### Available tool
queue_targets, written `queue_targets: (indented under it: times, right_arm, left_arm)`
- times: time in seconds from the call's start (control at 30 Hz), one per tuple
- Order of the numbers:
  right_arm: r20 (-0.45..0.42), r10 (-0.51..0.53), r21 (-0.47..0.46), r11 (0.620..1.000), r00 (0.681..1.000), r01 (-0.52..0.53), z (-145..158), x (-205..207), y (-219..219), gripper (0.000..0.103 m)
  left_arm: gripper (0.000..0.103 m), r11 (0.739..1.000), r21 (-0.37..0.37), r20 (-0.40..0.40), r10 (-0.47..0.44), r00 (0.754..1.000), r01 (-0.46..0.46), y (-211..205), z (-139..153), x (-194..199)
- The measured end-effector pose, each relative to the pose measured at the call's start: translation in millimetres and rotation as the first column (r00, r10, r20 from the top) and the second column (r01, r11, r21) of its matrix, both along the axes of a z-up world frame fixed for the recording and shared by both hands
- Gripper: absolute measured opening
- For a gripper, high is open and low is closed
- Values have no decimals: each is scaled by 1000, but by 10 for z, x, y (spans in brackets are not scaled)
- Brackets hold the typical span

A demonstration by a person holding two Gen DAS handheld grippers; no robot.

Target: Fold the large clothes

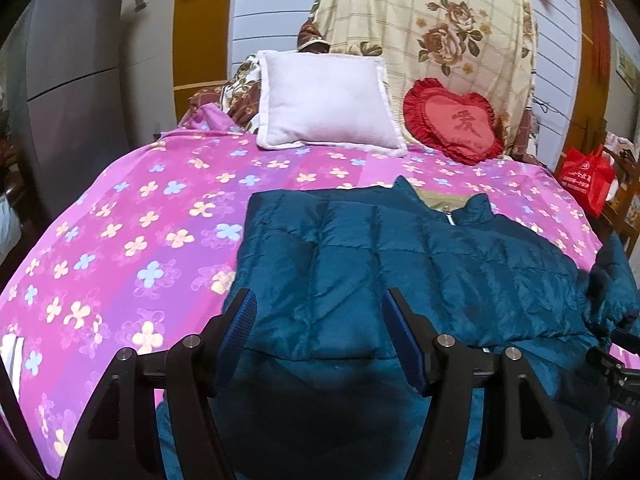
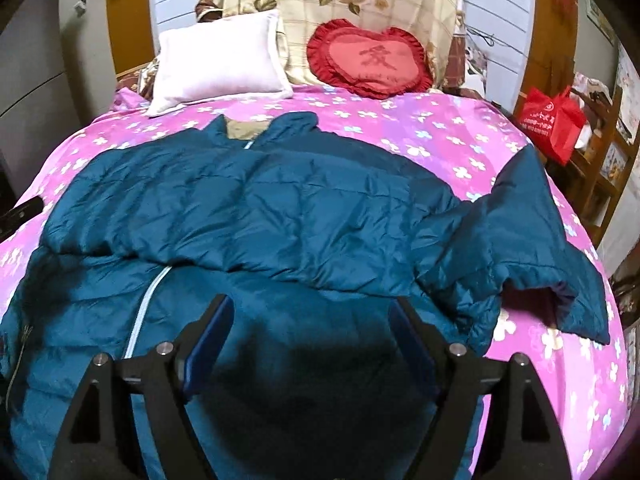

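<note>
On the pink bedspread (image 2: 460,140), the teal jacket (image 2: 280,208) lies collar-away, its loose sleeve (image 2: 532,240) nearer the right gripper (image 2: 310,344); both grippers gape, left gripper (image 1: 320,340) included

The jacket (image 2: 256,216) lies spread on the bed (image 2: 440,140), collar toward the head edge, one sleeve (image 2: 532,240) reaching to the right edge. Behind it, at the head edge, the pillow (image 2: 216,64) sits left of the heart cushion (image 2: 372,60).

Left claw (image 1: 318,312) and right claw (image 2: 310,318), jaws spread, empty.
</note>
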State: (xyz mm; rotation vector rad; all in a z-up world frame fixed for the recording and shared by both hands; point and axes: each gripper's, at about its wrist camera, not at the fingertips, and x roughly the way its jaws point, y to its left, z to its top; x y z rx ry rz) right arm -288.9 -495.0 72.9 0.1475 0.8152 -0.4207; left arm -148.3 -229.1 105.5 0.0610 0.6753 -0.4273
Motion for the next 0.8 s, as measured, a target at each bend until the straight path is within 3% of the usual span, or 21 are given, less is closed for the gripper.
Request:
queue_targets:
  times: [0.8]
  right_arm:
    - [21, 39, -24, 999, 999, -38, 96, -382, 453, 87]
  left_arm:
    - [47, 999, 27, 43, -37, 998, 36, -137, 59, -499]
